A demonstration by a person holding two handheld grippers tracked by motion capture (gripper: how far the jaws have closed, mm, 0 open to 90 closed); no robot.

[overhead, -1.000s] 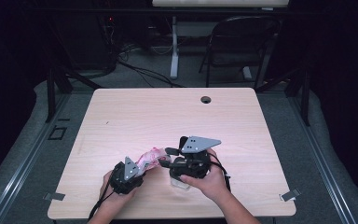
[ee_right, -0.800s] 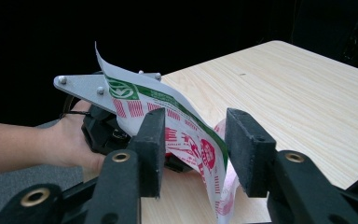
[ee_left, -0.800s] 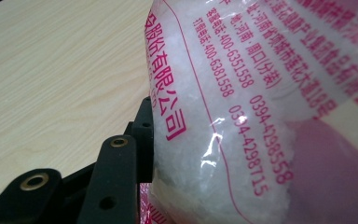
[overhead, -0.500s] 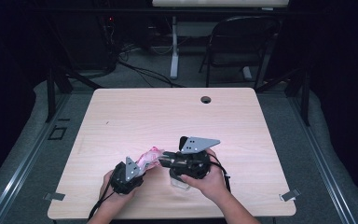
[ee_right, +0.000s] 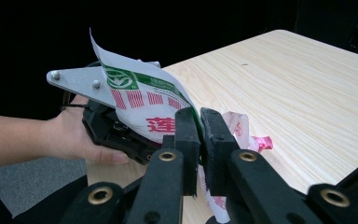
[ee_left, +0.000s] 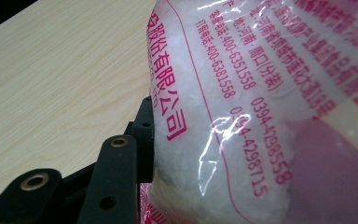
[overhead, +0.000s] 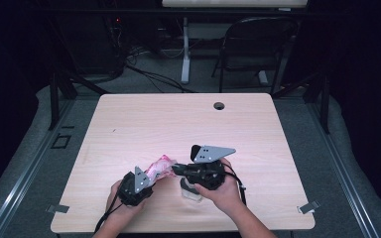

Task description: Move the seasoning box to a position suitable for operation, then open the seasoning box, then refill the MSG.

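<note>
Near the tabletop's (overhead: pixel 129 129) front edge, the left gripper (overhead: pixel 138 184) clamps the body of a pink-printed plastic bag of white granules (overhead: pixel 159 166), jaws half closed. To its right, the right gripper (overhead: pixel 178 169) has just been closing; its jaws now pinch the bag's flat top edge (ee_right: pixel 140 100), likely readying a tear. The left gripper view shows printed phone numbers (ee_left: pixel 242 107); the right gripper view shows a green logo (ee_right: pixel 119 80).

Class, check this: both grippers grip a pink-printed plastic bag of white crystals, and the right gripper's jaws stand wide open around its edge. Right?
Not quite. In the right gripper view, the right gripper has just closed its jaws on the edge of the bag; they are not open. The left gripper does grip it.
</note>
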